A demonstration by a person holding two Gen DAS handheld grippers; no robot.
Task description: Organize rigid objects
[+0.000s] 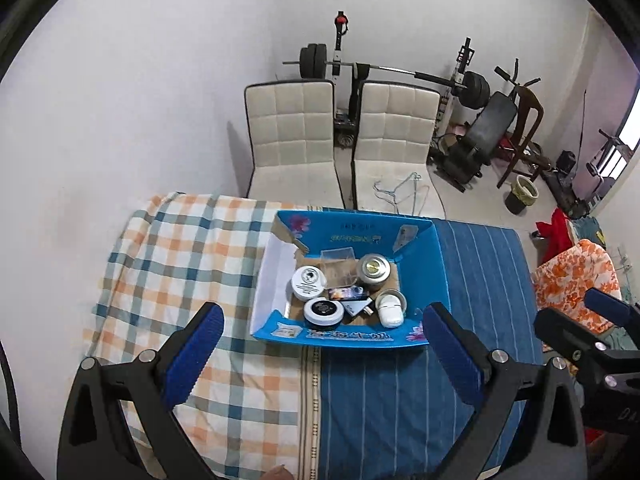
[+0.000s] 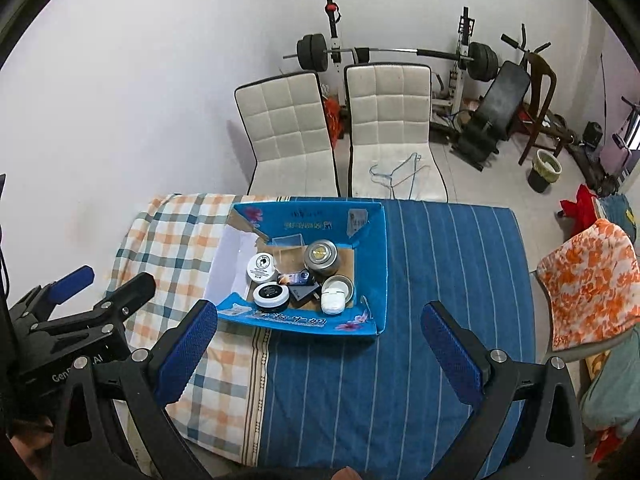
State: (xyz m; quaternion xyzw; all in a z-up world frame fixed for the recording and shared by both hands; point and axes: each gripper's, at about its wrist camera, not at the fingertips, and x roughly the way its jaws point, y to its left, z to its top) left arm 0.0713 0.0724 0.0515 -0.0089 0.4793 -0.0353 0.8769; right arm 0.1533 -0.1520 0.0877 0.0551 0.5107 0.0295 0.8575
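Note:
A blue cardboard box (image 1: 424, 264) (image 2: 378, 264) lies open on the cloth-covered table. Inside it are a white round jar (image 1: 308, 282) (image 2: 262, 267), a black-lidded jar (image 1: 323, 311) (image 2: 271, 294), a silver tin with a gold centre (image 1: 373, 269) (image 2: 321, 257), a white oval case (image 1: 390, 311) (image 2: 333, 302), a clear plastic box (image 1: 339, 264) and small dark items. My left gripper (image 1: 323, 324) hovers open above the table, just short of the box's near wall. My right gripper (image 2: 318, 322) is open too, held above the blue striped cloth near the box's front.
The table carries a checked cloth (image 1: 180, 264) on the left and a blue striped cloth (image 2: 440, 280) on the right. Two white padded chairs (image 1: 292, 132) (image 2: 390, 120) stand behind it. Gym equipment (image 1: 472, 92) lines the far wall. A chair with orange floral fabric (image 2: 592, 280) sits right.

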